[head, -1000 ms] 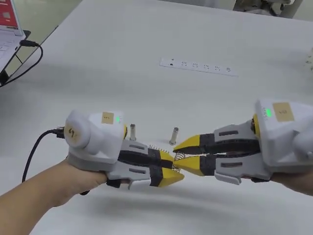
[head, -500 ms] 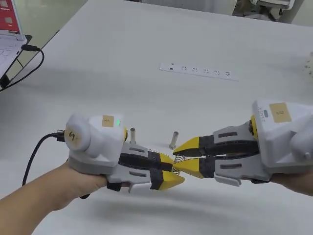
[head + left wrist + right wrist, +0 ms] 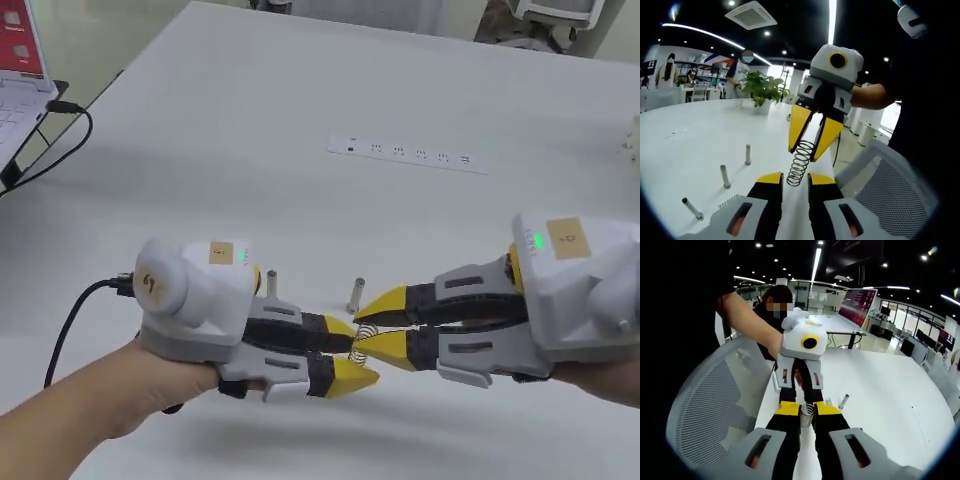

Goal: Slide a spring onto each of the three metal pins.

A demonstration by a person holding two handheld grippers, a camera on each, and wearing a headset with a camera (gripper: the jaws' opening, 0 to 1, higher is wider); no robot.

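Observation:
A small coil spring (image 3: pixel 368 335) hangs above the table between two grippers that meet tip to tip. My right gripper (image 3: pixel 362 328) is shut on one end of it, as the left gripper view shows (image 3: pixel 804 154). My left gripper (image 3: pixel 795 180) stands open, and the spring's (image 3: pixel 800 162) free end lies between its jaws without touching them. Three upright metal pins (image 3: pixel 747 154) (image 3: pixel 725 176) (image 3: pixel 692 208) stand bare on the white table, with a second spring (image 3: pixel 729 201) lying beside them. Two pins (image 3: pixel 272 284) (image 3: pixel 356 296) show just behind the grippers.
A white power strip (image 3: pixel 408 156) lies farther back on the table. A laptop (image 3: pixel 15 60) with a black cable (image 3: pixel 60 130) sits at the far left edge. A grey mesh chair (image 3: pixel 710 390) stands at the table's near side.
The head camera has tilted, so the whole picture sits lower. Both grippers stay tip to tip around the spring, with hardly any movement of their own.

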